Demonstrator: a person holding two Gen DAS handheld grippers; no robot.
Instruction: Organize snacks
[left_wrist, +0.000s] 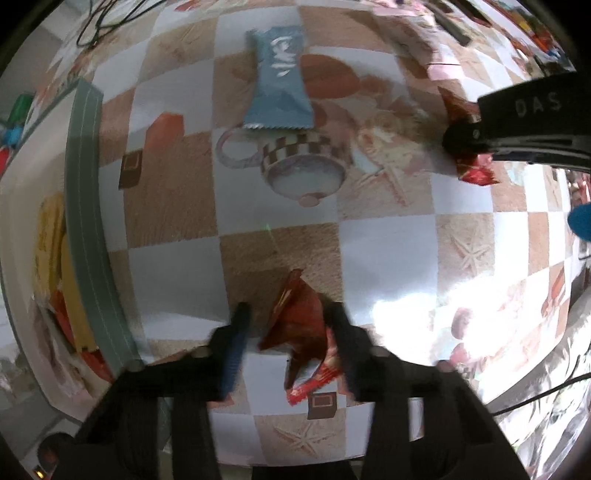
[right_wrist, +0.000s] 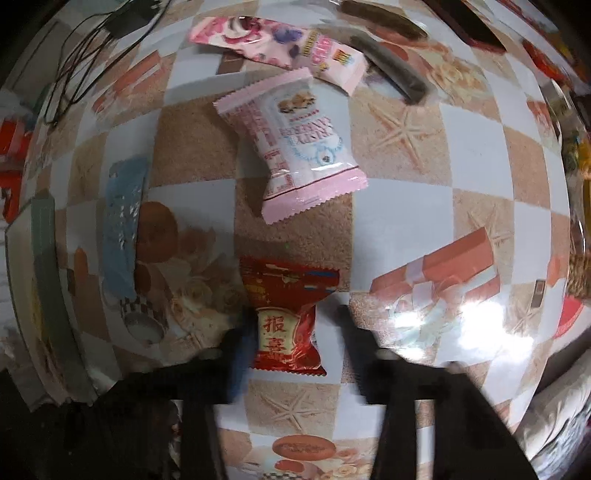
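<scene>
A table (right_wrist: 399, 206) is covered by a glossy checkered cloth printed with starfish and teapots. On it are laid a pink-and-white snack pack (right_wrist: 299, 144), a red packet (right_wrist: 286, 314), a blue wrapper (left_wrist: 279, 79) and a pink pouch (right_wrist: 273, 46).

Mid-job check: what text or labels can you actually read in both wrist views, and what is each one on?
"报喜": red snack packet between the right gripper fingers.
"DAS": black gripper body seen from the left wrist view.
Pink-and-white wafer packet: upside-down print, too blurred.
Pink strawberry packet, blue packet: unreadable.
</scene>
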